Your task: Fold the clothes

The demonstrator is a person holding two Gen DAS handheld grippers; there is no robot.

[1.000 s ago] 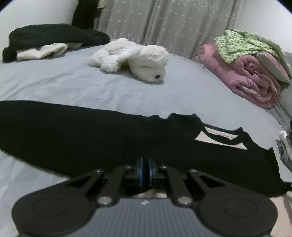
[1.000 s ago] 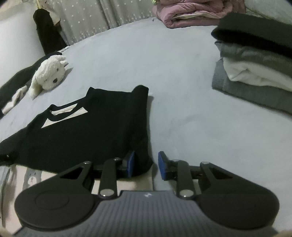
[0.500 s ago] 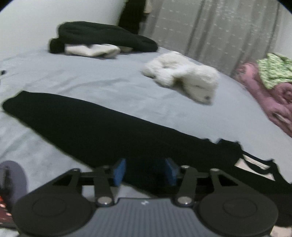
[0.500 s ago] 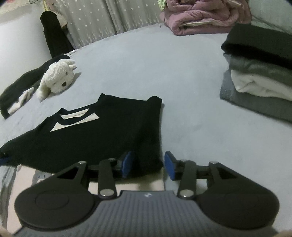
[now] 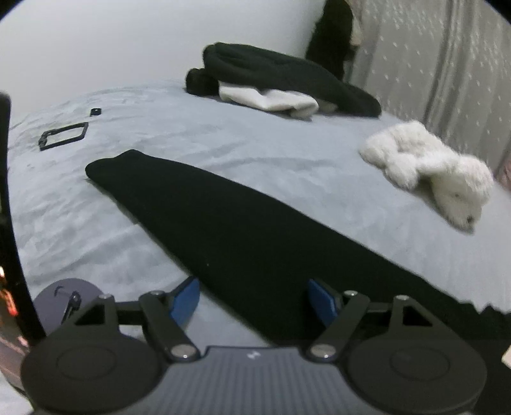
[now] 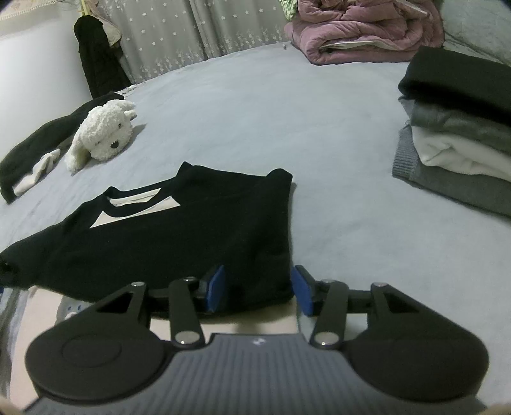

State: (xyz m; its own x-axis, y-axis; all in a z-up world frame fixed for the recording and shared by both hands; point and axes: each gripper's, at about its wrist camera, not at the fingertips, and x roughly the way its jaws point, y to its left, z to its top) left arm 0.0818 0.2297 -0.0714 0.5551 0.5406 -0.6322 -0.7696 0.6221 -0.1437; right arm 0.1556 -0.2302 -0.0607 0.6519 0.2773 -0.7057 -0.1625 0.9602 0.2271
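A grey-blue bed (image 6: 242, 105) carries everything. In the right wrist view, a black shirt (image 6: 179, 236) lies flat at lower centre, a white plush dog (image 6: 102, 134) at left, a stack of folded clothes (image 6: 460, 140) at right, a rolled pink quilt (image 6: 364, 28) at top. In the left wrist view, a black frame (image 5: 62, 135) lies at upper left.

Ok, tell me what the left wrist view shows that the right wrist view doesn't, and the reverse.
Only the left wrist view shows the black rectangular frame and a small dark item lying on the bed, plus the garment's long sleeve stretched out.

Only the right wrist view shows the stack of folded clothes, the pink quilt, and the garment's neckline.

Both show the black garment, the white plush dog, the dark pile and the curtain, each with open fingers.
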